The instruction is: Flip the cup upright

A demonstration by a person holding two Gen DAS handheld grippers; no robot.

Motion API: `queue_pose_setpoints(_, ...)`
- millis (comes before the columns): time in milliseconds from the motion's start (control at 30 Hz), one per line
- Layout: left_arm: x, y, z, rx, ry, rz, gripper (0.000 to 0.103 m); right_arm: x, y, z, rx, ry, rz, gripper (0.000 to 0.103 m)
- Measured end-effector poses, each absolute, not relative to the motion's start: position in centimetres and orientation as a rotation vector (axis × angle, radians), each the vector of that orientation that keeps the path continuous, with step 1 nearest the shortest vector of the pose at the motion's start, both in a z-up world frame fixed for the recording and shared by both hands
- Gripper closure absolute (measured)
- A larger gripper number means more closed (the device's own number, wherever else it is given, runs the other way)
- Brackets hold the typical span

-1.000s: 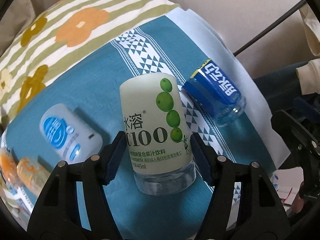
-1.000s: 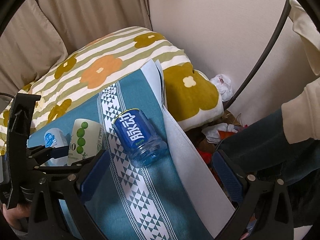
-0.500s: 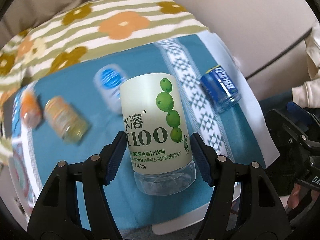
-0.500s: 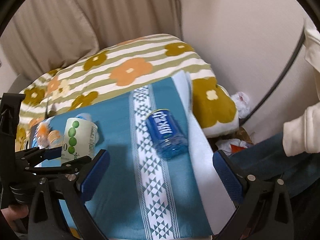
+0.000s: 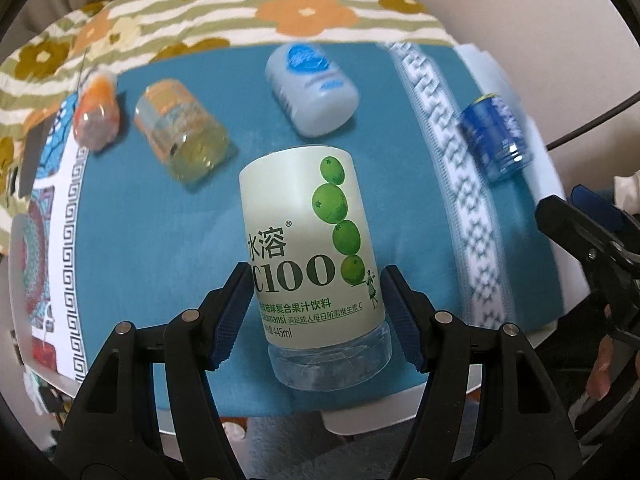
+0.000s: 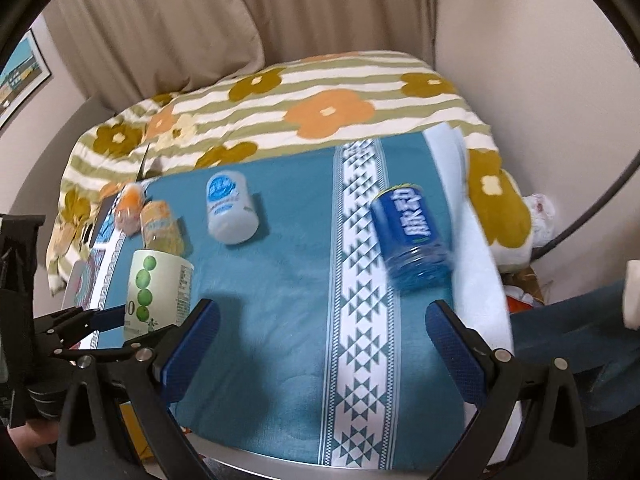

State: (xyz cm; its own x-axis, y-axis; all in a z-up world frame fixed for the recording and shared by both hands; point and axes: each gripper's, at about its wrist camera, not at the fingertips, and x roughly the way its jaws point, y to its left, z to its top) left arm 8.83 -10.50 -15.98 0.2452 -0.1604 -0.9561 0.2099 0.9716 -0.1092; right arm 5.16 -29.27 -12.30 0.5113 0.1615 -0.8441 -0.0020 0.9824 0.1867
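Note:
My left gripper (image 5: pixel 316 316) is shut on a pale green cup (image 5: pixel 308 240) cut from a C100 drink bottle, with green fruit print; its clear base points toward the camera. It is held above the teal cloth (image 5: pixel 160 240). The right wrist view shows the same cup (image 6: pixel 158 296) in the left gripper (image 6: pixel 120 328) at the lower left. My right gripper (image 6: pixel 320 344) is open and empty above the cloth (image 6: pixel 280 320), near a blue cup (image 6: pixel 412 236) lying on its side.
Other bottle cups lie on their sides on the cloth: a white-blue one (image 5: pixel 312 88), a yellow one (image 5: pixel 180 132), an orange one (image 5: pixel 96 116), the blue one (image 5: pixel 496 136). A flowered duvet (image 6: pixel 320 92) lies behind. The table's front edge (image 5: pixel 360 416) is close below.
My left gripper has lifted the green cup and drawn back toward the table's front edge; more of the table shows. My right gripper has also pulled back and up, staying open.

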Motion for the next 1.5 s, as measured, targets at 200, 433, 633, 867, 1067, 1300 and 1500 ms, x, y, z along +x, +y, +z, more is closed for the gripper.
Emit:
queue_pose_setpoints(200, 9.4, -9.1, -18.9, 0.047, 1.363, -0.237, 0.033, 6.1, -28.5, -14.8, 0.172, 1.09, 0.116, 0.001)
queue_pose_setpoints(433, 9.4, -9.2, -19.5, 0.067, 1.36, -0.247, 0.032, 6.7, -27.5, -16.0, 0.179, 1.119, 0.123, 0.001)
queue_pose_setpoints(633, 9.4, -9.3, -19.5, 0.086, 1.365, -0.242, 0.016, 6.6, -27.1, -16.0, 0.177, 1.12, 0.13, 0.001)
queue_pose_setpoints(867, 9.5, -9.0, -18.8, 0.1, 1.341, -0.232, 0.004, 6.5, -26.9, -15.9, 0.181, 1.117, 0.127, 0.001)
queue_pose_setpoints(1067, 9.2, -8.5, -17.4, 0.087, 1.321, -0.24, 0.004, 6.4, -26.8, -15.3, 0.18, 1.111, 0.124, 0.001)
queue_pose_setpoints(1300, 8.4, -6.0, -13.8, 0.082, 1.262, -0.19, 0.0, 7.2, -25.4, -13.1, 0.166, 1.118, 0.167, 0.001)
queue_pose_setpoints(1500, 7.8, -1.7, -13.1, 0.047, 1.258, -0.172, 0.0, 8.8, -22.4, -12.6, 0.122, 1.184, 0.22, 0.001)
